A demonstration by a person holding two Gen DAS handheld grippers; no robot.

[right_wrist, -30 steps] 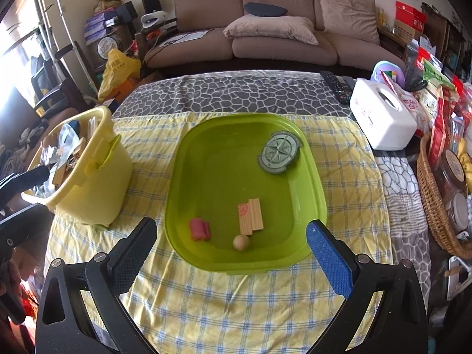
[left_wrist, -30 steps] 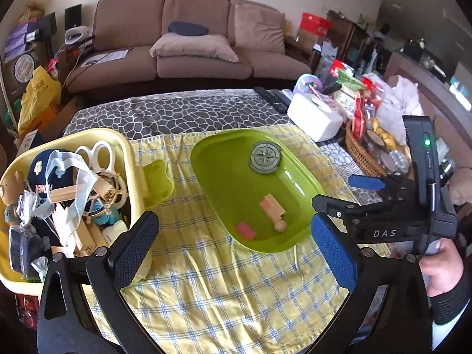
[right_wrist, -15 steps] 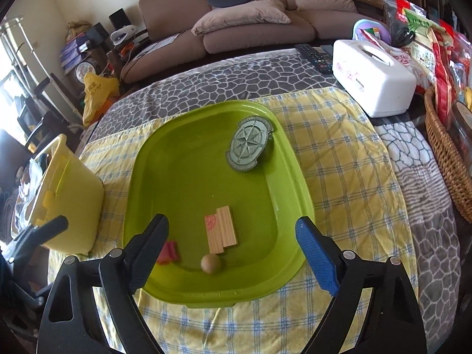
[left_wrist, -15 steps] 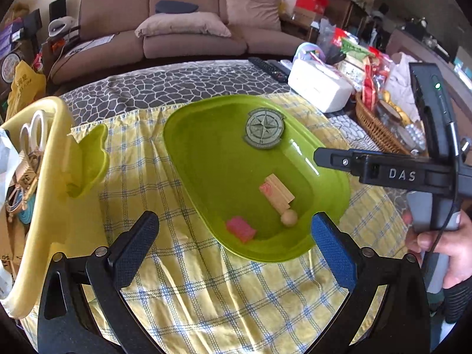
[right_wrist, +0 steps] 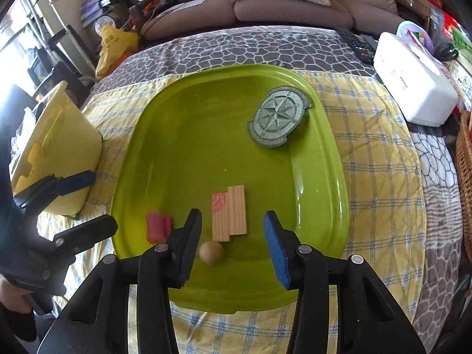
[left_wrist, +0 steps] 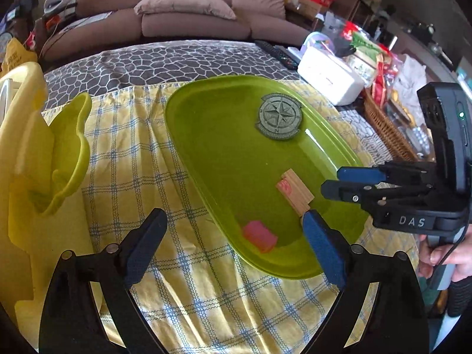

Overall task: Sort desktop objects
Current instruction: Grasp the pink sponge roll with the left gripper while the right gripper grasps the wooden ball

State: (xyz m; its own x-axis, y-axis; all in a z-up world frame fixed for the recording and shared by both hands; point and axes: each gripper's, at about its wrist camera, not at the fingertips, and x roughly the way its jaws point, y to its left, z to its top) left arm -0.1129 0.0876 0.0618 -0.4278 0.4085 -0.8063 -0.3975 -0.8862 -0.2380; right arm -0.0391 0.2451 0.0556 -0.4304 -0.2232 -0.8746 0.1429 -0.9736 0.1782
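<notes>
A green tray [right_wrist: 177,124] lies on a yellow checked cloth. It holds a round compass badge [right_wrist: 278,121], two wooden blocks [right_wrist: 229,212] side by side, a pink piece [right_wrist: 158,226] and a small wooden ball [right_wrist: 211,252]. My right gripper [right_wrist: 232,216] hangs low over the tray. Its jaws are closing with the blocks between them, and the pads stand clear of the wood. My left gripper [left_wrist: 234,216] stands wide over the tray's near rim [left_wrist: 265,268], closing slightly. The pink piece [left_wrist: 260,236] lies between its fingers, untouched. The ball is hidden in the left wrist view.
A yellow basket [left_wrist: 23,162] with a green handle stands left of the tray. A white tissue box [right_wrist: 413,88], a remote [right_wrist: 357,44] and a wicker basket [left_wrist: 386,129] of packets line the right side. A sofa stands beyond the table.
Both grippers have come down closer to the tray. The right jaws have narrowed around the wooden blocks. The left view has swung from the yellow basket toward the tray.
</notes>
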